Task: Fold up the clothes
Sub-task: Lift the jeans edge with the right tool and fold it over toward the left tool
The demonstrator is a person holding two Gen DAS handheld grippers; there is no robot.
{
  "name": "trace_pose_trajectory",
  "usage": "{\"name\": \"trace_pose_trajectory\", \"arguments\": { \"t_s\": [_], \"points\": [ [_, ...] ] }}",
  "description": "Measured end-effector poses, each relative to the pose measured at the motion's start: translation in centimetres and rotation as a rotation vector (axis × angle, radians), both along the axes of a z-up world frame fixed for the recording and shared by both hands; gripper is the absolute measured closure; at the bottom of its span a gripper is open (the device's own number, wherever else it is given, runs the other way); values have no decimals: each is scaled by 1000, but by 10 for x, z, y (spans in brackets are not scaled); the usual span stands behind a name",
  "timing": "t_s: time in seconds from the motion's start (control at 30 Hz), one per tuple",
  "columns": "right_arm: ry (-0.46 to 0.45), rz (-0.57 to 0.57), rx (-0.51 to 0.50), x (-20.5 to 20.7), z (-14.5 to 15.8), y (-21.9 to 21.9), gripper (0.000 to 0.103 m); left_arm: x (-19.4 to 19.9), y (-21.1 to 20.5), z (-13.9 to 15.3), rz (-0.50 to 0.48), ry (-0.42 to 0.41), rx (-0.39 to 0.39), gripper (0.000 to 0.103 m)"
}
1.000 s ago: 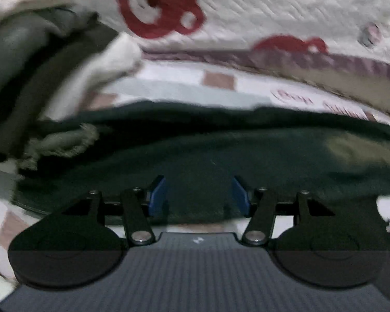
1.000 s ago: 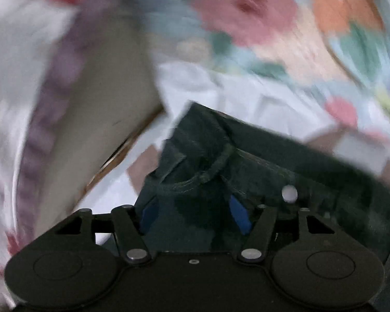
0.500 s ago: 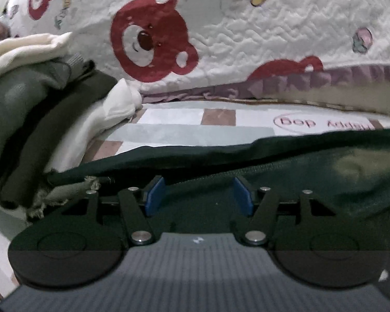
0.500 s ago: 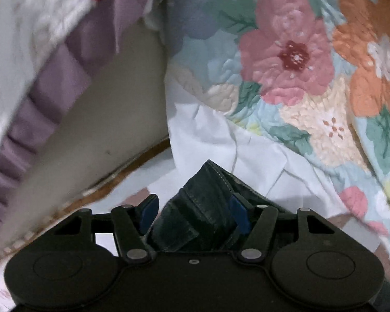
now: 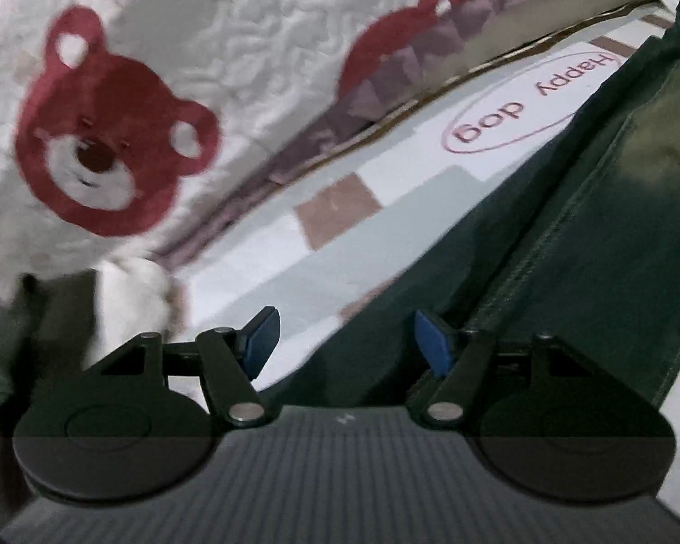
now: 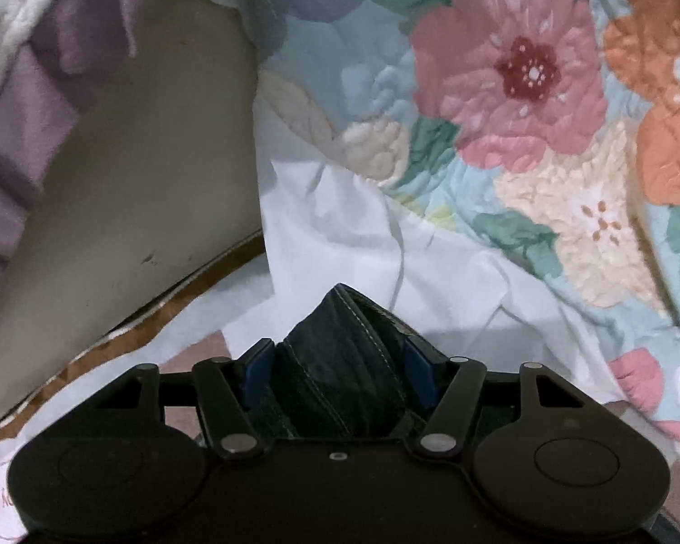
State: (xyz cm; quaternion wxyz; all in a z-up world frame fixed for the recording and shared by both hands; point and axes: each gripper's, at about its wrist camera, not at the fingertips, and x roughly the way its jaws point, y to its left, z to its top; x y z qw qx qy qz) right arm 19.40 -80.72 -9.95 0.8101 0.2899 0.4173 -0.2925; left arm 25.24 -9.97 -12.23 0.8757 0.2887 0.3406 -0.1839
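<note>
Right wrist – gripper apparently pinching dk jeans.

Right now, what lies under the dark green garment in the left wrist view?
Under the dark green garment a pale checked sheet shows beyond its edge, printed "Happy dog". Whatever sits beneath the garment's middle is covered and cannot be seen.

Bed sheet with brown squares and "Happy dog" print; bear-print quilt at 10 o'clock; floral quilt at 1 o'clock.
</note>
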Motion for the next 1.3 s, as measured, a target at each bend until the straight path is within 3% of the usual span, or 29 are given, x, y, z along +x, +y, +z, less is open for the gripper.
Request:
{"name": "trace_pose_trajectory", "arguments": {
  "t_s": [0.1,0.2,0.27,0.33,0.53,0.57,0.6,0.63,0.73,0.8,1.0,1.1,1.17,1.3],
  "points": [
    [14,38,-52,5,-2,3,35,12,-10,-12,18,-22,54,37],
    [-11,88,-93,2,-5,8,38,26,-14,-14,7,47,40,37],
    [-60,136,-57,-2,-8,9,81,30,-16,-14,-33,111,19,36],
    [-82,204,-145,-5,-2,23,84,29,-18,-16,-59,129,27,33],
    [-186,135,-277,-44,12,44,85,27,-12,-19,-28,113,-6,25],
    [-188,139,-293,-47,13,45,85,27,-10,-19,-19,117,-28,35],
    [-194,144,-309,-50,14,47,85,25,-10,-17,-7,113,-45,53],
    [-206,141,-332,-53,17,49,85,22,-10,-15,5,106,-61,93],
    [-247,117,-440,-57,32,60,85,-8,-29,-9,-32,-80,51,93],
    [-270,102,-528,-58,44,70,85,-15,-38,-4,-32,-141,80,94],
    [-269,-21,-649,-58,73,62,85,10,-64,15,-3,-175,-13,94],
    [-202,-13,-710,-47,77,52,85,37,-85,3,-4,-128,12,87],
    [-149,28,-726,-35,72,48,85,47,-88,-13,25,-136,68,69],
    [-24,104,-715,-14,46,44,85,61,-68,-36,120,-182,155,68]
  ]
}}
